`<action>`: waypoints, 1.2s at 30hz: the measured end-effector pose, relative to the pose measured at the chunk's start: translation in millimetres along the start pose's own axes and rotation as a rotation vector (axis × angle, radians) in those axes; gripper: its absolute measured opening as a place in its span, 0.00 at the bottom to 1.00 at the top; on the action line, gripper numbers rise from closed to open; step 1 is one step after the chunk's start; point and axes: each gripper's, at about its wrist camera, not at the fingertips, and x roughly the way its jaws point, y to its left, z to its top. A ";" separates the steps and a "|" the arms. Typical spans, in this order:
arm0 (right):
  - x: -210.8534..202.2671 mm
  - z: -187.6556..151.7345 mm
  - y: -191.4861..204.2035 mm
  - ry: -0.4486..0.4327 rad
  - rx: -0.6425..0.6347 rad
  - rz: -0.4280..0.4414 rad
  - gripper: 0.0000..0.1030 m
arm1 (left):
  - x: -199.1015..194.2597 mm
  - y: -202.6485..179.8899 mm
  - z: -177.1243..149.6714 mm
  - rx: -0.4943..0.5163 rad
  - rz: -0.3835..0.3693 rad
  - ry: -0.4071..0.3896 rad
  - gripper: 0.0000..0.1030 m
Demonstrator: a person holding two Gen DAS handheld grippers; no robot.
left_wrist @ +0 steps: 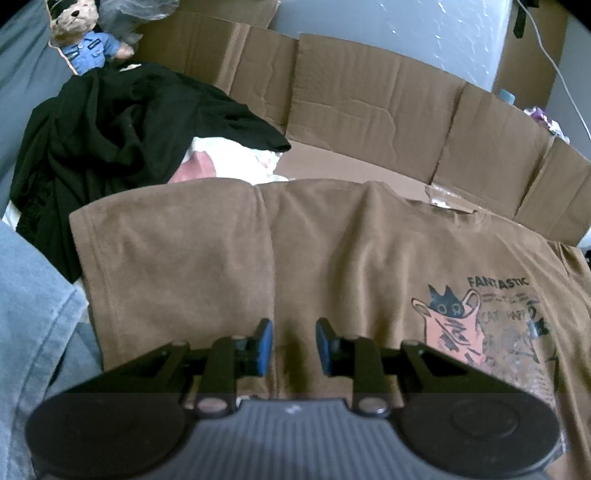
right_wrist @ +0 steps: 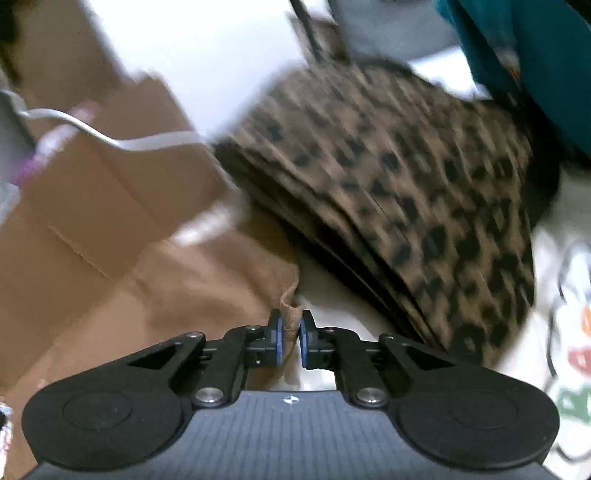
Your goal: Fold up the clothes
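A brown T-shirt (left_wrist: 184,258) with a cartoon print (left_wrist: 480,325) lies spread flat on cardboard in the left wrist view. My left gripper (left_wrist: 294,347) hovers over its lower middle. Its blue pads stand apart, and only flat cloth shows in the gap. In the blurred right wrist view, my right gripper (right_wrist: 291,339) is shut on a raised corner of the same brown shirt (right_wrist: 207,280). That bit of hem (right_wrist: 290,314) sticks up between the narrow blue pads.
A flattened cardboard box (left_wrist: 369,103) backs the shirt. Black garments (left_wrist: 110,140) are heaped at the left, below a teddy bear (left_wrist: 81,33). Blue denim (left_wrist: 29,314) fills the left edge. Leopard-print fabric (right_wrist: 406,184), a white cable (right_wrist: 129,142) and a white printed cloth (right_wrist: 565,314) lie near the right gripper.
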 end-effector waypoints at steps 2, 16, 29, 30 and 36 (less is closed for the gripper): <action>4.2 0.1 -10.1 0.022 0.049 -0.017 0.24 | 0.0 0.4 0.1 -0.001 0.001 0.000 0.28; -7.5 37.5 15.8 -0.038 -0.112 0.022 0.36 | 2.2 -4.2 -1.2 0.013 0.004 0.005 0.29; 54.4 49.3 47.1 0.027 -0.218 -0.104 0.35 | 4.8 -5.9 -3.5 0.029 0.000 0.012 0.29; 57.1 48.7 48.7 0.023 -0.218 -0.116 0.35 | 4.9 -5.8 -3.5 0.029 -0.001 0.012 0.29; 79.5 37.2 63.8 0.083 -0.294 -0.117 0.36 | 5.7 -5.3 -3.6 0.031 -0.005 0.013 0.29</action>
